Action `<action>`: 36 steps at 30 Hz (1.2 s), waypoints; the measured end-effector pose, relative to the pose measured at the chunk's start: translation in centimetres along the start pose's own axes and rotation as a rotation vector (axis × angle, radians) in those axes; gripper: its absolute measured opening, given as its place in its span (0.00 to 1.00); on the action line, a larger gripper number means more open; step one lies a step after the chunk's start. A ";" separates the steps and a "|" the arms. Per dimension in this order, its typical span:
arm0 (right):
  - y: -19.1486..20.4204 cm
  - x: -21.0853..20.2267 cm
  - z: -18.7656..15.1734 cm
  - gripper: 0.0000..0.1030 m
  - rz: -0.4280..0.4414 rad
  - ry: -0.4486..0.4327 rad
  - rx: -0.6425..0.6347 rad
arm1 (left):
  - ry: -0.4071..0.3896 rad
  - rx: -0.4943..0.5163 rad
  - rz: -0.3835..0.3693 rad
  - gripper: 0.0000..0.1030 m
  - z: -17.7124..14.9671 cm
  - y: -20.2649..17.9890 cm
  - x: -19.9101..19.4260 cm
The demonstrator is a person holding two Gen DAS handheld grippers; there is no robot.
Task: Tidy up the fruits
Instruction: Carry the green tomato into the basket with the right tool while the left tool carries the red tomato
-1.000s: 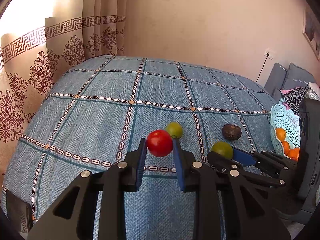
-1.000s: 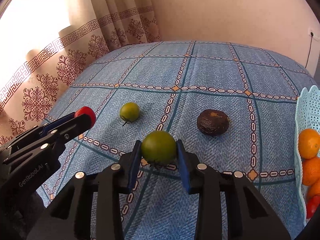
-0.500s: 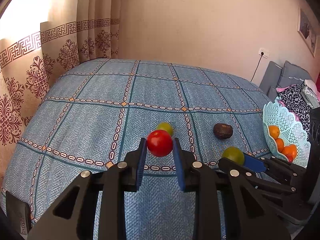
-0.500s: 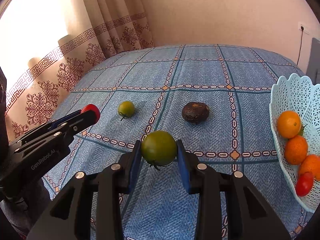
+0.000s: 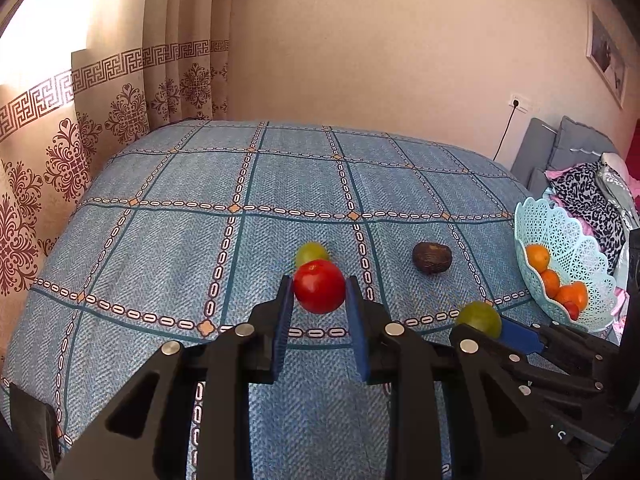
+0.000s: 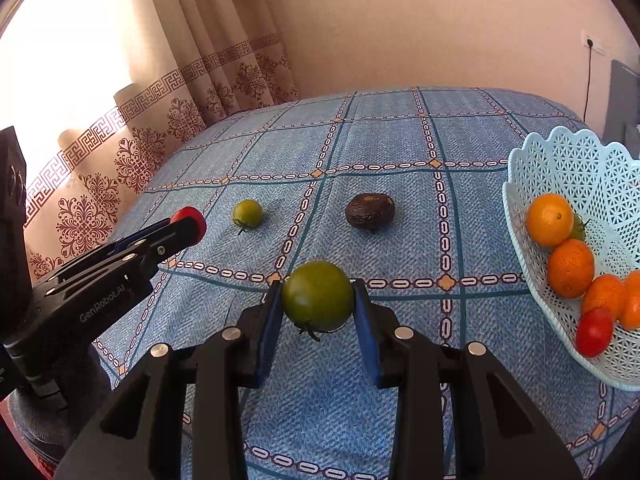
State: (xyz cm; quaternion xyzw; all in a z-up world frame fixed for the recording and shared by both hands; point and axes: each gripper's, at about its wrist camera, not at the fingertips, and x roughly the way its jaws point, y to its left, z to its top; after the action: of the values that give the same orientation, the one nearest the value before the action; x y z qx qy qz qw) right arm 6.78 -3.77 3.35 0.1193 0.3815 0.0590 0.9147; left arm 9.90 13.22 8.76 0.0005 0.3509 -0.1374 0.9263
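Fruit is partly gathered: the pale blue lattice basket [image 6: 576, 168] at the right edge of the bed is already holding several oranges [image 6: 549, 219] and a small red tomato [image 6: 594, 332], with something green showing behind the top orange. Two more pieces are sitting in the tongs, lifted clear of the blue checked bedspread [image 5: 168, 240]. The left gripper [image 5: 319, 300] is pinching a red tomato [image 5: 319, 286] between its blue pads, and the right gripper [image 6: 318, 308] is pinching a larger green tomato [image 6: 318, 296], stalk pointing down. Both are hanging over the near part of the bed, the green one nearer the basket, though neither is over it yet. Left lying on the cover are a small green tomato [image 6: 247, 212] and a dark, wrinkled fruit [image 6: 370, 209], well apart from each other and from the basket. So, judging by this, roughly half the job is looking done: two fruits are waiting to be dropped in and two to be fetched. As for writing, the side of the left gripper's body is showing the white lettering "GenRobot.AI" in the right wrist view; nothing else legible is appearing on the basket, the fruit or the framed picture [image 5: 606, 60] on the wall.
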 end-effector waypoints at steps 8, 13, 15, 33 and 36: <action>-1.1 -2.1 -0.6 0.34 -0.007 -0.027 0.024 | 0.004 0.010 -0.018 0.26 0.0 -0.6 -0.2; -1.9 -3.8 -0.6 0.34 -0.016 -0.058 0.040 | 0.002 0.031 -0.025 0.26 0.1 -1.3 -0.4; -2.3 -4.7 -0.5 0.34 -0.020 -0.075 0.046 | 0.000 0.038 -0.031 0.26 0.3 -1.7 -0.7; -10.8 -12.4 -1.2 0.34 -0.215 -0.238 0.159 | -0.049 0.127 -0.073 0.26 1.2 -6.4 -3.9; -12.2 -12.9 -1.5 0.34 -0.257 -0.246 0.180 | -0.051 0.140 -0.086 0.26 1.3 -7.4 -4.2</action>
State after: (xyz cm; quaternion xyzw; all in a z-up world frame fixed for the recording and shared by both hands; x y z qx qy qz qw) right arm -3.16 -17.88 7.92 0.1573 0.2828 -0.1076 0.9401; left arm 5.92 7.04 13.17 0.0468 0.3162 -0.2011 0.9260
